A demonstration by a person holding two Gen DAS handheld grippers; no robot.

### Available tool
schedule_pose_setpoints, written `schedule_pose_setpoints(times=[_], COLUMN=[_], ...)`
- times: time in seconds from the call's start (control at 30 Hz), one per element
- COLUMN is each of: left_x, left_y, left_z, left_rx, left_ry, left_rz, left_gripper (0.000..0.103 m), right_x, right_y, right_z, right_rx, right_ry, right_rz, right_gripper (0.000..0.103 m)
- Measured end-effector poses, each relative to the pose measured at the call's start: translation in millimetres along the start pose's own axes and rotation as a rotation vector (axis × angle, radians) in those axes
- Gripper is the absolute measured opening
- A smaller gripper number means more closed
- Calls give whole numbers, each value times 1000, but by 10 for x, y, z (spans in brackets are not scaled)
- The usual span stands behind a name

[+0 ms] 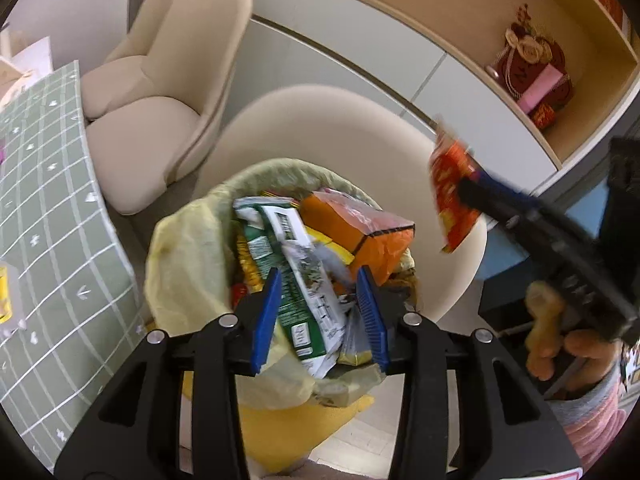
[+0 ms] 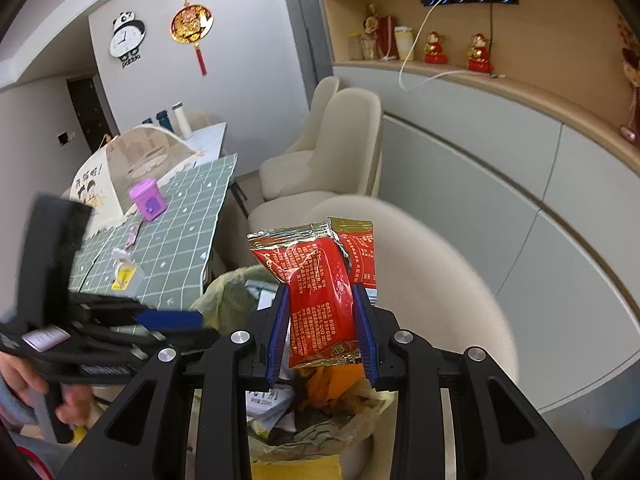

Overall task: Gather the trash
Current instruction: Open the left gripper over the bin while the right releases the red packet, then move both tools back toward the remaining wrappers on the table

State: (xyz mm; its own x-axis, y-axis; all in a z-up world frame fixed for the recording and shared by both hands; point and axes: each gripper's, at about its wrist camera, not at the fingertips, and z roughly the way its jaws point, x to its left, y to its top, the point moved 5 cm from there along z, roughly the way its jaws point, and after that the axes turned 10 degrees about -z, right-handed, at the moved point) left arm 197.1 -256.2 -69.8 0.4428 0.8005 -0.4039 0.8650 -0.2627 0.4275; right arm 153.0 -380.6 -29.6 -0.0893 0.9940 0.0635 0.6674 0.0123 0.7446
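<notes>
The left gripper [image 1: 318, 312] hung over the full bin [image 1: 192, 280], its jaws set apart either side of a green and white packet [image 1: 296, 280]; whether they pressed it or merely flanked it could not be told. The right gripper [image 2: 322, 332] held a red wrapper [image 2: 320, 292] with its jaws closed on the lower half, just above and slightly to one side of the bin's mouth. The bin was heaped to the rim, an orange bag [image 1: 360, 228] sitting proud of the liner [image 1: 180, 264], so a wrapper let go from there would likely have landed on the pile and slid off onto the floor or the cream chair [image 1: 328, 128] behind. If the left jaws lifted away still pinching the packet, it might have dragged loose rubbish out. Farther off, a yellow sachet [image 2: 124, 276] lay on the checked bench [image 2: 180, 216], apparently uncollected.
</notes>
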Motion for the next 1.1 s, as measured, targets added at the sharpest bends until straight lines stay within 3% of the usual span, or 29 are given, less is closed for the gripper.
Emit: schedule_pose_setpoints(times=[0.27, 0.33, 0.47, 0.6, 0.7, 0.8, 0.93, 1.1], left_x=[338, 427, 642, 927, 1162, 1393, 1655, 2050], left_y=[-47, -57, -78, -118, -157, -209, -277, -352], left_z=[-478, -539, -661, -838, -953, -1059, -1188, -1329], left_rx=[-92, -102, -124, -152, -171, -190, -224, -249], left_ry=[78, 98, 122, 151, 176, 204, 256, 308], left_rz=[-28, -44, -101, -160, -210, -261, -281, -335], left_gripper=[37, 37, 37, 37, 37, 37, 37, 37], right_x=[440, 549, 670, 681, 647, 615, 646, 902], right_y=[-303, -426, -620, -693, -666, -623, -458, -134], right_z=[545, 781, 1180, 1281, 1246, 1160, 937, 619], right_rx=[98, 156, 268, 308, 312, 299, 232, 119], right_ry=[118, 145, 157, 160, 153, 148, 136, 82], right_rz=[-34, -40, -68, -59, -43, -11, 13, -77], right_gripper=[30, 30, 30, 30, 31, 43, 52, 53])
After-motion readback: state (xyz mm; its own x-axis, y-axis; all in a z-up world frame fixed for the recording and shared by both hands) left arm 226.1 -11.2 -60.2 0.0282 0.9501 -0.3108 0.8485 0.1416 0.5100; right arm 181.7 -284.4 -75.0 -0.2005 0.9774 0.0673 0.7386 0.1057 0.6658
